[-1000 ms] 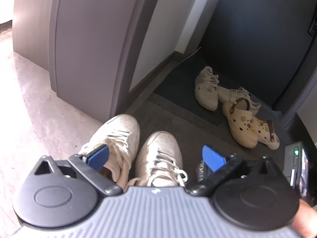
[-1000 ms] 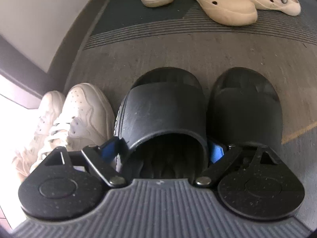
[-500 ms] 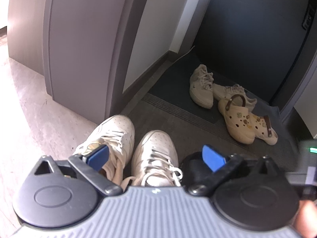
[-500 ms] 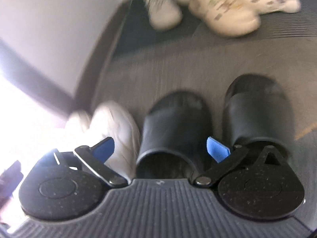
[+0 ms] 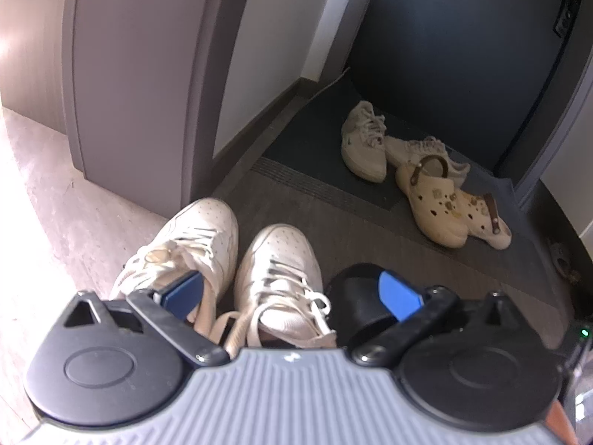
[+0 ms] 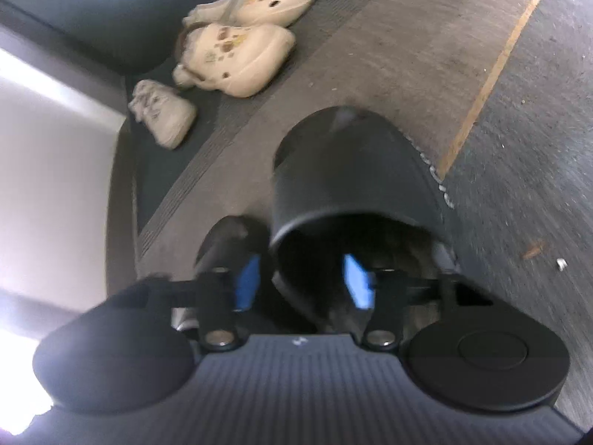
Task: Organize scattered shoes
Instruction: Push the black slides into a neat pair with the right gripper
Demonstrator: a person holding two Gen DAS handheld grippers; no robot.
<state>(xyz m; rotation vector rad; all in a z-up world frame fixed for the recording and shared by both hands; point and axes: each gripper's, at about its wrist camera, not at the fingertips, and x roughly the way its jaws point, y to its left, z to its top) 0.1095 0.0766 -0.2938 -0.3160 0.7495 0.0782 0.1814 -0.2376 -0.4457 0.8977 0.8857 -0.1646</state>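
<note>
My right gripper hangs tilted over a black slide, and its jaws are closing. One blue pad is outside the strap's left side and the other inside the opening, neither pressing on it. The second black slide lies just left, half hidden. My left gripper stands wide open above the heel of the right white sneaker. The left white sneaker sits beside it, and a black slide lies to the right.
Two beige sneakers and two cream clogs lie jumbled on the dark mat by the dark door. A grey wall corner stands at left. A yellow line crosses the floor right of the slides.
My right gripper has rolled and shifted from the left black slide to the right one, and its jaws have narrowed. My left gripper has hardly moved and stays open.
</note>
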